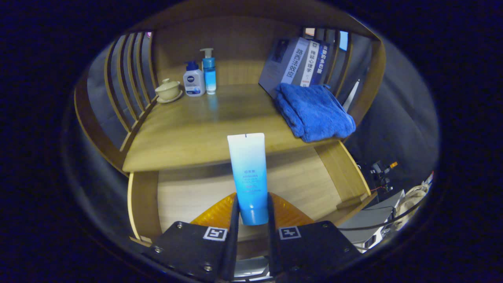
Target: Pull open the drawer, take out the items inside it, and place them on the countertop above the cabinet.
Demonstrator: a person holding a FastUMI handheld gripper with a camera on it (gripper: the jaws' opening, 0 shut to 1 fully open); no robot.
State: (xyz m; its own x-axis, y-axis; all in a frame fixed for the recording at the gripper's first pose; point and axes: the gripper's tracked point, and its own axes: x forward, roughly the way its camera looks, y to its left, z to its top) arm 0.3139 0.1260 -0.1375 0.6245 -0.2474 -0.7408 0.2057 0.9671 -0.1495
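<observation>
Tube (248, 173) clamped betw. both fingers of gripper (253, 220), cap end down, long axis running straight ahead and up. Held over open drawer (188, 192); countertop (196, 125) lies just beyond and above the fingers. Likely next: carry fwd, set down on bare wood left of blue towel (314, 112).

Bare countertop (188, 133) between bottles (200, 78) and towel (314, 112).

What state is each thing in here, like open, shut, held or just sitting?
Gripper: shut on the tube.
Tube: held upright between the fingers, cap end down, above the drawer.
Drawer: pulled open.
Blue towel: folded, lying on the countertop.
Two pump bottles: standing upright.
Lidded cup: lid on, on its saucer.
Books: leaning.
</observation>
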